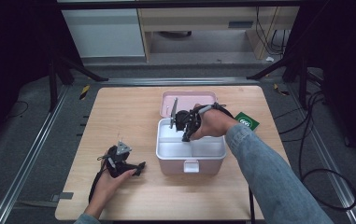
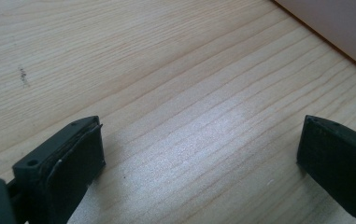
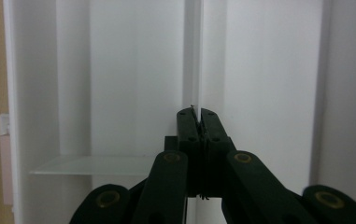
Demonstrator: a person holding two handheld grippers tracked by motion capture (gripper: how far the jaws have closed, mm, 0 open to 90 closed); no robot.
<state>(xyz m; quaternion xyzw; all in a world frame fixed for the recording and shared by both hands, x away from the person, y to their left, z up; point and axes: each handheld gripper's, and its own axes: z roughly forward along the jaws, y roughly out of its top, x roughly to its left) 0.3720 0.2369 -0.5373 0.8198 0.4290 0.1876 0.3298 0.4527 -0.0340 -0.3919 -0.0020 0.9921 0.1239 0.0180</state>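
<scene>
Pink box [image 1: 190, 161] with its white tray sits open at the middle of the tabletop [image 1: 119, 116], its lid [image 1: 188, 100] tipped back behind. Nearest, the left tool [image 1: 128, 167] rests on the wood just left of the box, jaws apart on nothing. Farther in, the right tool [image 1: 185, 136] reaches down into the tray, jaws clamped on its thin white divider [image 3: 192, 70]. A green card [image 1: 246, 122] lies beyond.
</scene>
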